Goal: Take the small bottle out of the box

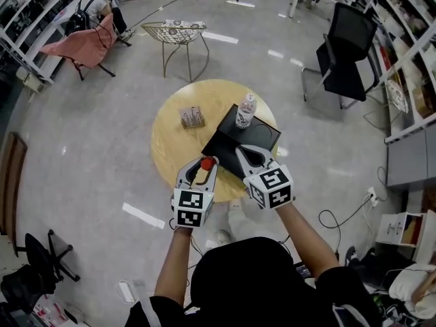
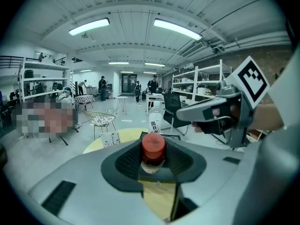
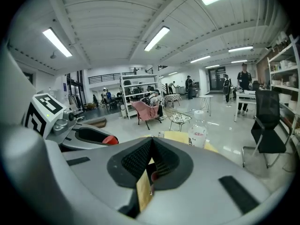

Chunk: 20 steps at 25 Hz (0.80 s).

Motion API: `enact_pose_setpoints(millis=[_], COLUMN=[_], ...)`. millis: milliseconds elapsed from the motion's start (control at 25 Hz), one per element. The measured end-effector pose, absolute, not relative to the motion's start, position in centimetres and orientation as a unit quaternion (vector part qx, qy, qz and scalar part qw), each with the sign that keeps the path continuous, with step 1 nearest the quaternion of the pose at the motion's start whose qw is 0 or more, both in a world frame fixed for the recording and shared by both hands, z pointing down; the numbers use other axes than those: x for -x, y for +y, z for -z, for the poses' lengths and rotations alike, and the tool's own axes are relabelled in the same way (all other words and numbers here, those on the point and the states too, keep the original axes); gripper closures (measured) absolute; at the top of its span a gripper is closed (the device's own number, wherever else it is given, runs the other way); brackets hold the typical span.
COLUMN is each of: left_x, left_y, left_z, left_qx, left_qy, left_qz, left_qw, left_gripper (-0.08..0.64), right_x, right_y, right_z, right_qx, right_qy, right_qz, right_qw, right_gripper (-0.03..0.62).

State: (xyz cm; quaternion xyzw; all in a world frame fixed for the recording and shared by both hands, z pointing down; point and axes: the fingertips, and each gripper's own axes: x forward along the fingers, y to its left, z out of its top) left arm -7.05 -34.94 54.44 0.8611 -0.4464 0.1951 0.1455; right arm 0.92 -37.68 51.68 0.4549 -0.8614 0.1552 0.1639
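A small bottle with a red cap [image 1: 207, 163] stands upright between the pads of my left gripper [image 1: 204, 169], which is shut on it above the near edge of the round yellow table [image 1: 170, 148]. In the left gripper view the red cap [image 2: 153, 146] rises between the dark pads. The black box [image 1: 235, 145] lies open on the table, just right of the bottle. My right gripper [image 1: 251, 155] hovers over the box's near edge, its pads meeting at the tips with nothing between them [image 3: 151, 146].
A large clear water bottle [image 1: 246, 111] stands at the box's far edge. A small rack [image 1: 193, 117] sits on the table's far left. A wire chair [image 1: 178, 36], a black office chair [image 1: 347, 53] and shelving surround the table.
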Motion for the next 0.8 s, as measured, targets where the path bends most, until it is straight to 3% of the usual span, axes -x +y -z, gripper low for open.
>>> enact_pose_setpoints(millis=[800], left_x=[11.3], left_y=[-23.1], left_z=[-42.9], left_qx=[-0.875], left_qy=[-0.464], left_qz=[-0.114], left_qw=[0.079], left_gripper=[0.411], right_x=[3.1], right_y=[-26.7], right_z=[-41.9], right_qx=[-0.466], right_qy=[-0.874], right_qz=[-0.059], right_qw=[0.125], right_gripper=[0.591])
